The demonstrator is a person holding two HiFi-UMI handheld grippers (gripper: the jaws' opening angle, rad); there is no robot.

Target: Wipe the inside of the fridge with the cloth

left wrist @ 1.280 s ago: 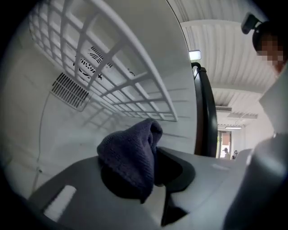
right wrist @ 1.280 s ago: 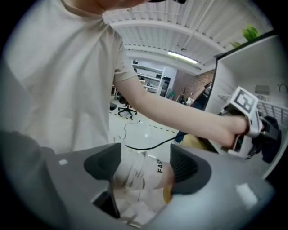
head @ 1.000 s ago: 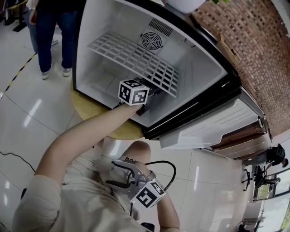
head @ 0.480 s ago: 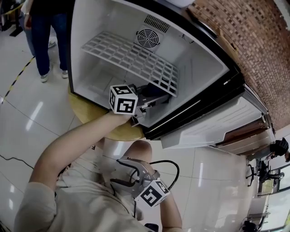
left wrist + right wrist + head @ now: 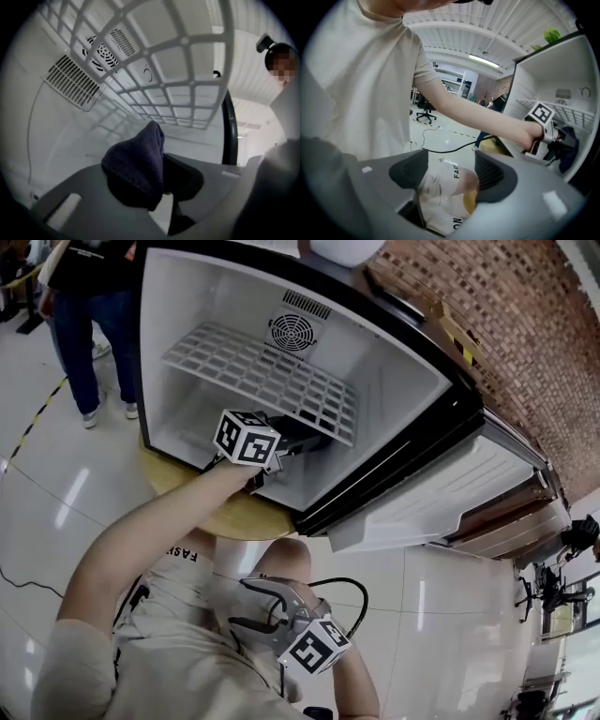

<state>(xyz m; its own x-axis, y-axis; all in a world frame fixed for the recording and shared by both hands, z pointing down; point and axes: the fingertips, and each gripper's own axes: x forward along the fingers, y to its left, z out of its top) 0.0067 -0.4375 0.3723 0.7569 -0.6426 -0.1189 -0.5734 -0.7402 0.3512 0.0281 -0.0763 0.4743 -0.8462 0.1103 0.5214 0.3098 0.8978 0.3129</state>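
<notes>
Dark-blue cloth (image 5: 136, 161) clamped tight in the left gripper (image 5: 159, 183), inside the fridge (image 5: 412, 381), just under the wire shelf (image 5: 253, 371) — cloth tip leads, back wall ahead, fridge floor below.

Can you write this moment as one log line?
left claw: shut on dark cloth, inside fridge below wire shelf | right claw: open, empty, jaws just closing a bit
</notes>
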